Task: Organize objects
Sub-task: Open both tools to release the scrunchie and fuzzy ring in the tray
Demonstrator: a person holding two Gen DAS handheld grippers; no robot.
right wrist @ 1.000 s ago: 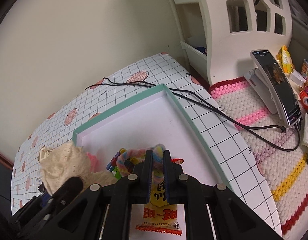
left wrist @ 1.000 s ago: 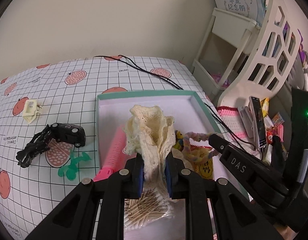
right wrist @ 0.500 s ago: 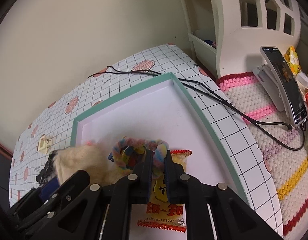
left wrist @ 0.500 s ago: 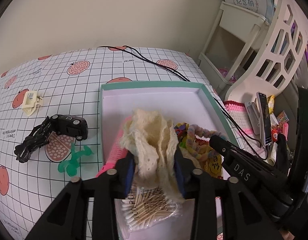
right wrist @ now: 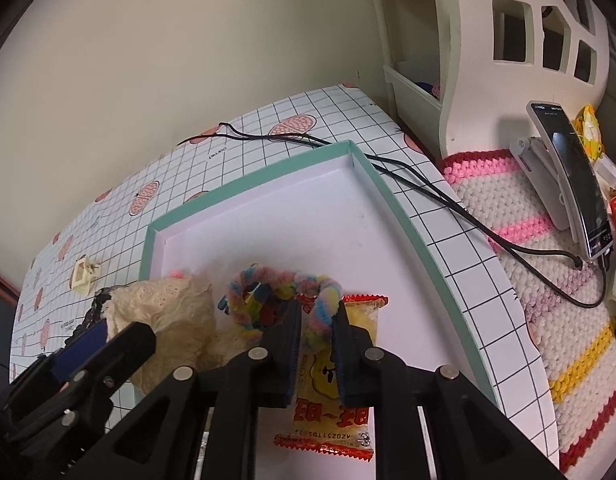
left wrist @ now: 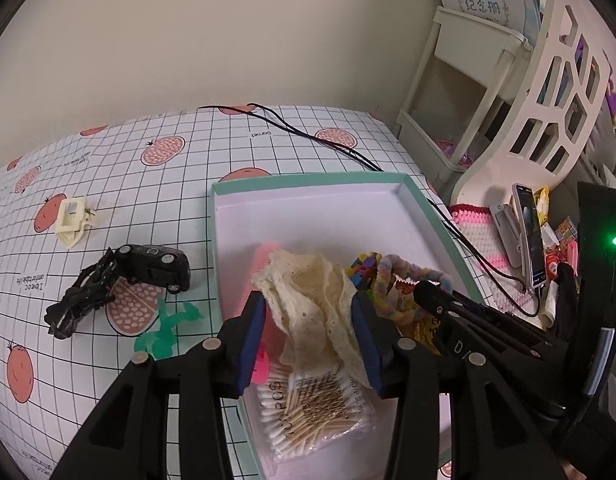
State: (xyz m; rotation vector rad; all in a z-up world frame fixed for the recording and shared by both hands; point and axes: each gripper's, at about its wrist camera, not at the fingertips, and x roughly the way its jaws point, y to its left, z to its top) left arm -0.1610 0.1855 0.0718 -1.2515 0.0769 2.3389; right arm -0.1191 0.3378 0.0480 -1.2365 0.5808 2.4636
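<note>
A teal-rimmed white box lies on the checked tablecloth. My left gripper is open, its jaws wide on either side of a cream lace cloth that rests in the box over a pink item and a bag of cotton swabs. My right gripper is shut on a pastel fuzzy loop, held above a yellow snack packet and colourful small pieces.
On the cloth left of the box lie a black toy car, a black hair clip, a cream clip and a green plastic piece. Black cables cross behind. A phone on a stand and a white shelf stand at the right.
My left gripper has opened and let go of the lace cloth, which has slumped into the box. My right gripper has loosened slightly but still grips the fuzzy loop.
</note>
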